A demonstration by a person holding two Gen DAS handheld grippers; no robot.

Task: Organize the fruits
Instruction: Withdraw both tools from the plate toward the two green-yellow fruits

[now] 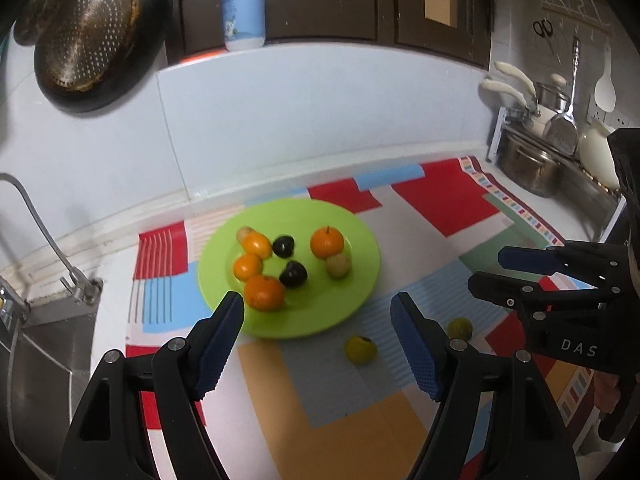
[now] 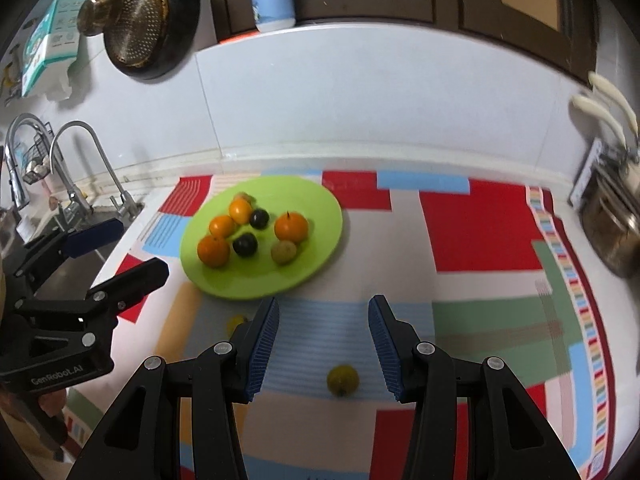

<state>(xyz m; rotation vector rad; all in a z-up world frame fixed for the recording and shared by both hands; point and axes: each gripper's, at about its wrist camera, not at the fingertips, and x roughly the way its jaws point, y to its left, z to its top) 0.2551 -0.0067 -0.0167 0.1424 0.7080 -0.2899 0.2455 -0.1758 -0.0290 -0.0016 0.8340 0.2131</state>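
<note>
Both tools—left tool and right tool—are released; most fruit sits on the green plate, two yellow-green fruits remain beside it.

Left gripper & right gripper: black plastic frames w/ silver screws, ribbed blue pads lining jaws.

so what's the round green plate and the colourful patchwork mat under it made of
The round green plate looks like plastic or melamine: flat lime colour, soft even sheen, though glazed ceramic is possible. The colourful patchwork mat seems to be printed cloth or thin vinyl: it lies flat with printed blocks and a patterned border.
</note>
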